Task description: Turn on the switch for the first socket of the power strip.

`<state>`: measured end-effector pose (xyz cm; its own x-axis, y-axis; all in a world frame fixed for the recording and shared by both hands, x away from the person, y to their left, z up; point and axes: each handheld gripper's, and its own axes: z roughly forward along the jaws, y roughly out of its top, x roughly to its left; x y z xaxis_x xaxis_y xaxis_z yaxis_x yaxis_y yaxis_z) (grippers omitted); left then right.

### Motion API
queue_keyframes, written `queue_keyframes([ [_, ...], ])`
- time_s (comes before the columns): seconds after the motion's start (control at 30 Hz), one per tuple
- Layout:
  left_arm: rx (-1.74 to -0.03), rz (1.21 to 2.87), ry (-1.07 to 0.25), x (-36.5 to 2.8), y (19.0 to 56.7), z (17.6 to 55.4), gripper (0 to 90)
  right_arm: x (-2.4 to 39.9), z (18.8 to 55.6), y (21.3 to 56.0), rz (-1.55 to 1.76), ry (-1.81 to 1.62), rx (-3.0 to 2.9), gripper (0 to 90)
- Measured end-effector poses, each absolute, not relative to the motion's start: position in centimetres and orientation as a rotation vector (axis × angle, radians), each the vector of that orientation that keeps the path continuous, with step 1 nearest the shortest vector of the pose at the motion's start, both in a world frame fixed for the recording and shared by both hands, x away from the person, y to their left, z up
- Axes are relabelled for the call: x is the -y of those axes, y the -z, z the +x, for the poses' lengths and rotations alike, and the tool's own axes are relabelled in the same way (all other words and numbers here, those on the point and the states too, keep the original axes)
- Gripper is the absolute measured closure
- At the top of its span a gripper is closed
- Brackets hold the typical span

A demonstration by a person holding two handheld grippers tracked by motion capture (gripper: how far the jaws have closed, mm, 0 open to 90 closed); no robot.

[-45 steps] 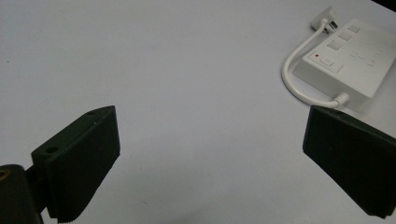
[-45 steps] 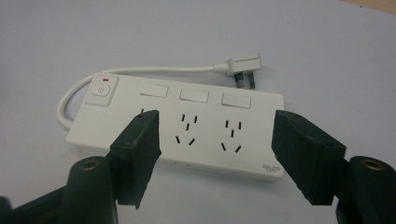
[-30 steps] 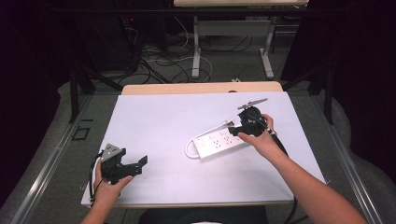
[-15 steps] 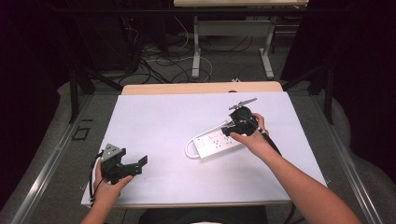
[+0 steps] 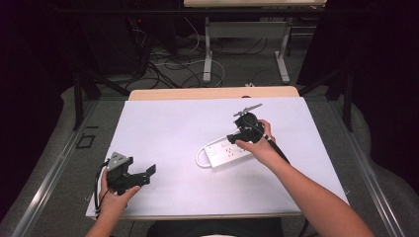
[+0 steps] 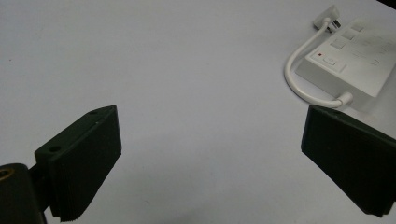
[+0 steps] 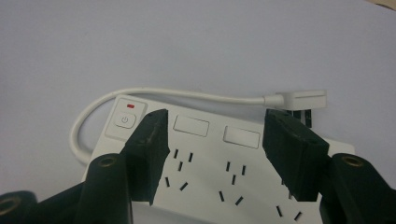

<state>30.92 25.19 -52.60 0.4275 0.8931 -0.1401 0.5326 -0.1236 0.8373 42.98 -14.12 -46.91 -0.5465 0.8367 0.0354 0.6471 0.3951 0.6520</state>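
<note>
1. My left tool [image 5: 143, 175] sat near the 7 o'clock corner of the white worktop [image 5: 168, 123], held in my left hand [image 5: 112, 200], its jaws spread wide with nothing between them.
2. In the left gripper view those two black jaws stood far apart over bare white surface — the ribbed pads [image 6: 81, 186] faced each other across an open gap.
3. From that same view the white power strip [image 6: 355, 60] lay off toward 2 o'clock, its short cord [image 6: 303, 74] curling out from one end and back to a plug [image 6: 329, 16] beside it.
4. My right tool [image 5: 236, 134] hung over the power strip [image 5: 225, 153], right of the worktop's centre, with my right hand [image 5: 259, 143] wrapped around it.
5. In the right gripper view the jaws were parted — one over the strip's left portion near the switch, the other over its right portion — clamped on nothing.
6. The strip [image 7: 215, 154] showed a power button [image 7: 124, 120] with a small red mark [image 7: 130, 106] above it, two blank rectangular covers and rows of socket slots.
7. Its white cord [image 7: 154, 95] looped around at 9 o'clock and ran along the far edge to the flat plug [image 7: 303, 100] at 1 o'clock, lying on the worktop just beside the strip.
8. I could not tell whether the jaw tips touched the strip's face or hung just above it.
</note>
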Motion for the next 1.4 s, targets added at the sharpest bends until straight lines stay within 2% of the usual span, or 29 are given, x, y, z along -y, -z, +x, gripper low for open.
queue_keyframes([
  [0.63, -1.234, 1.790, -0.508, -25.2, 52.6, 30.9, 5.4, 11.4, 44.0, 48.3, 1.316, -0.870, -2.398, 46.9],
  [0.83, -1.234, 1.791, -0.510, -25.3, 52.6, 30.9, 5.7, 11.0, 44.3, 48.7, 1.341, -0.884, -2.407, 52.4],
  [1.4, -1.236, 1.790, -0.516, -25.3, 52.7, 30.9, 6.4, 9.8, 45.0, 50.0, 1.393, -0.802, -2.452, 78.0],
])
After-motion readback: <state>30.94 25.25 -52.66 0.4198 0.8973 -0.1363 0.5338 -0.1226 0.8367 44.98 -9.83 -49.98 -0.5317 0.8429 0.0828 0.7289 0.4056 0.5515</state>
